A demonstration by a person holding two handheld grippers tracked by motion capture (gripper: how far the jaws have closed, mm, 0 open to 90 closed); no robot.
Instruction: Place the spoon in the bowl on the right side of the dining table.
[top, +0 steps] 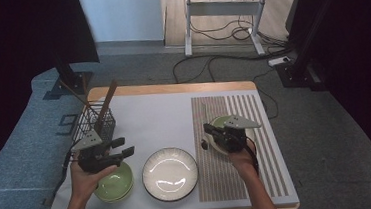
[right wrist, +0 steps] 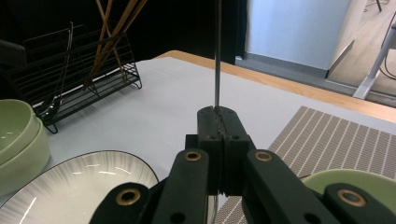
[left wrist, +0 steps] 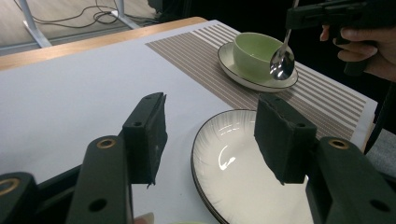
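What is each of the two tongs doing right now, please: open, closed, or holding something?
Left tongs: open, nothing between the jaws, above the white plate.
Right tongs: closed on the spoon, its bowl hanging by the green cup.

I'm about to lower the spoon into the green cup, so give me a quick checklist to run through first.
1. Right gripper shut on the spoon: ok.
2. Spoon bowl hangs beside the green cup, not yet inside: ok.
3. Cup sits on its saucer, on the striped mat: ok.
4. Left gripper open, holding nothing, over the white plate: ok.
5. Cup empty: cannot tell.
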